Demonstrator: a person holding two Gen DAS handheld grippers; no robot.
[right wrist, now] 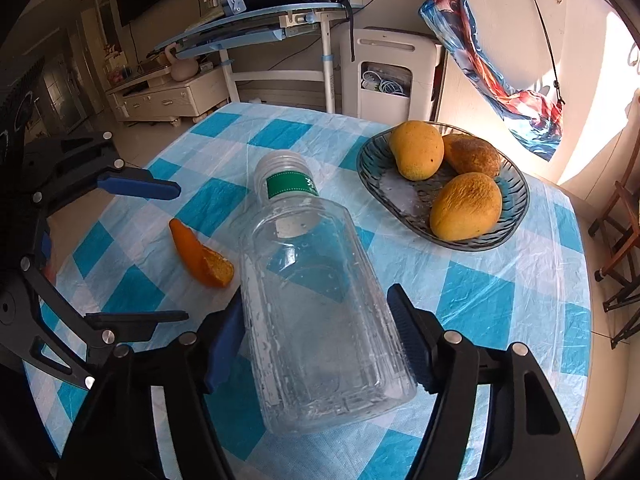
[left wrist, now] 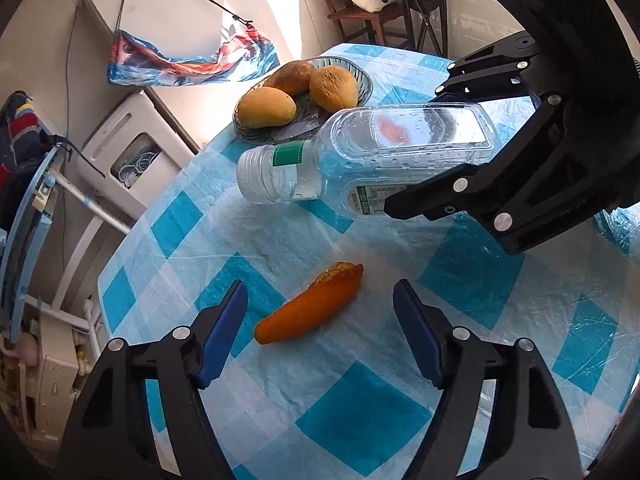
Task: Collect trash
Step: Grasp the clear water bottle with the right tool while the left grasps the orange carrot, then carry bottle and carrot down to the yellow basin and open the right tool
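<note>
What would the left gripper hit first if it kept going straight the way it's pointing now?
Most likely the orange peel: it lies on the tablecloth between and just ahead of the open left gripper. The plastic bottle, held in the right gripper, is farther along, though depth is hard to judge.

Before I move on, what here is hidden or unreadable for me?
- Plastic bottle: base contact with the tablecloth hidden by its own body, both views.
- Bottle label print: too small, partly covered by the right gripper.
- Orange peel underside: unseen, though the open left gripper straddles it.
- Trash bin: outside both views.
</note>
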